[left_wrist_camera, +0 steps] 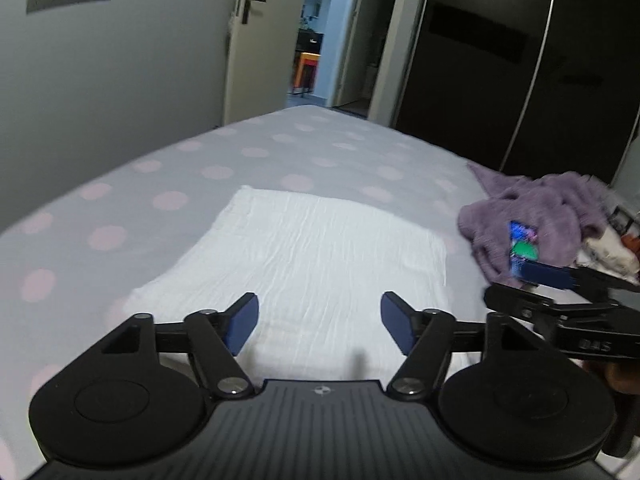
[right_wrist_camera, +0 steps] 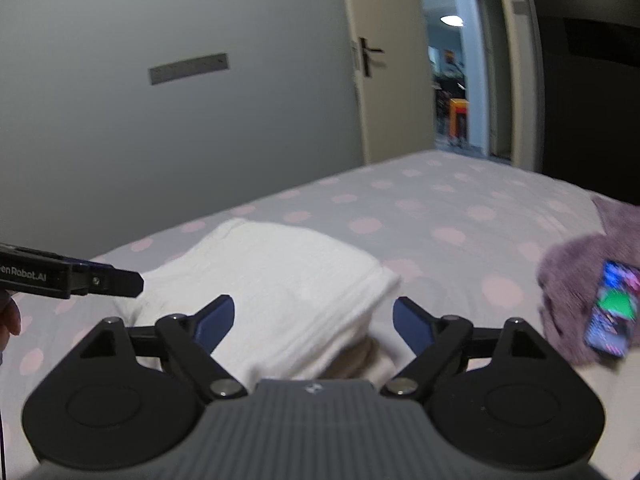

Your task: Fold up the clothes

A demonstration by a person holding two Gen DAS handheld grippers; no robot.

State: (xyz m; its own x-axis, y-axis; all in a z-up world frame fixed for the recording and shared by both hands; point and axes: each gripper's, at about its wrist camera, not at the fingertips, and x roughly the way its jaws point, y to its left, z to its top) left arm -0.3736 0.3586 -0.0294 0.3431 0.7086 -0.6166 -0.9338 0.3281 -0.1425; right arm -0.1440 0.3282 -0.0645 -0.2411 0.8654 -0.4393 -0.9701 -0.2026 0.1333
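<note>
i judged the white garment (left_wrist_camera: 304, 256) folded flat mid-bed (left_wrist_camera: 120, 184), both my left hand-held gripper (left_wrist_camera: 319, 322) and right hand-held gripper (right_wrist_camera: 313, 322) empty and spread above it, the purple sweater (left_wrist_camera: 532, 216) beside it needing pickup next.

you have a folded cloth (left_wrist_camera: 320, 256) lying on the bed (left_wrist_camera: 180, 168) just ahead of both grippers. to its right sits a crumpled garment (left_wrist_camera: 532, 208) with a phone (right_wrist_camera: 612, 312) on top of it. beyond the bed's far end, a door (left_wrist_camera: 264, 40) stands open; a wardrobe (left_wrist_camera: 500, 60) stands to its right.
</note>
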